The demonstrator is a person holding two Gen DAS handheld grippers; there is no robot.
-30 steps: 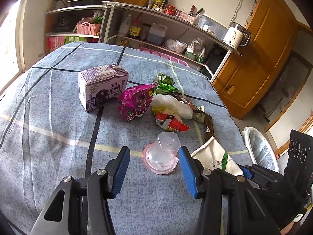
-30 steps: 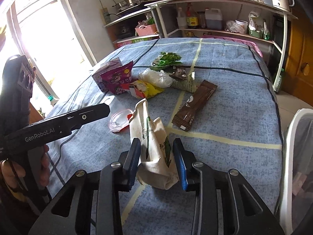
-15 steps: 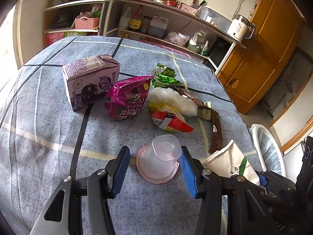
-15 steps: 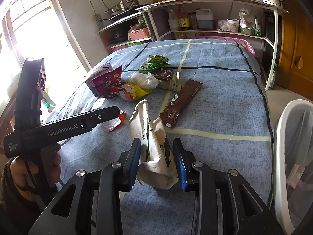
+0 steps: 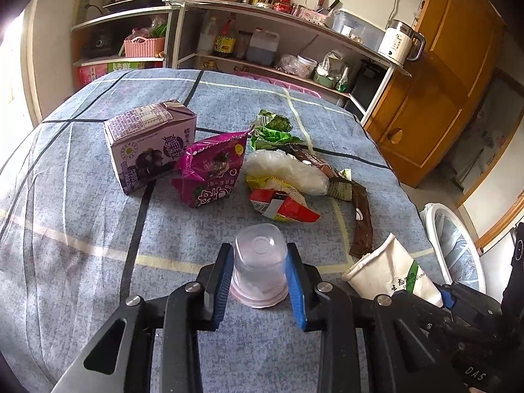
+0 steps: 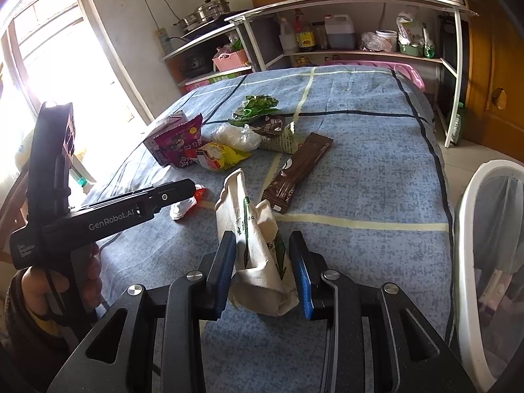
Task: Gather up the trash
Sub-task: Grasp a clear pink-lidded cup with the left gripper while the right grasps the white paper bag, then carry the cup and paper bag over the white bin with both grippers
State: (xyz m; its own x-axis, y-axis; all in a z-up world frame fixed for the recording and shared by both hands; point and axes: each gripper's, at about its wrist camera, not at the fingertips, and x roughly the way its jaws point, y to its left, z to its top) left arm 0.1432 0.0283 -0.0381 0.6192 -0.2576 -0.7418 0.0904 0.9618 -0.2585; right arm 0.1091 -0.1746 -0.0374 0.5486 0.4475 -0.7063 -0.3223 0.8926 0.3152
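My left gripper [image 5: 258, 249] is closing its jaws on an upturned clear plastic cup [image 5: 258, 271] with a pink rim; both blue pads touch the cup's sides. My right gripper [image 6: 262, 239] is shut on a crushed white paper cup [image 6: 252, 229], which also shows in the left wrist view as the paper cup [image 5: 389, 275] at the lower right. More trash lies on the blue checked cloth [image 5: 82, 229]: a purple carton [image 5: 147, 144], a magenta snack bag [image 5: 209, 170], a green wrapper [image 5: 271, 131], a white plastic bag [image 5: 288, 170], a red and yellow wrapper [image 5: 281, 204] and a brown wrapper [image 5: 362, 219].
A white bin [image 6: 475, 229] lined with a bag stands off the right edge of the cloth. Shelves [image 5: 262, 26] with bottles and jars run along the far wall. A wooden cabinet [image 5: 442, 91] is at the right. A hand [image 6: 42, 288] holds the left gripper's handle.
The left gripper has moved forward around the clear cup and its jaws have come in onto the cup's sides. The right gripper keeps its hold on the paper cup.
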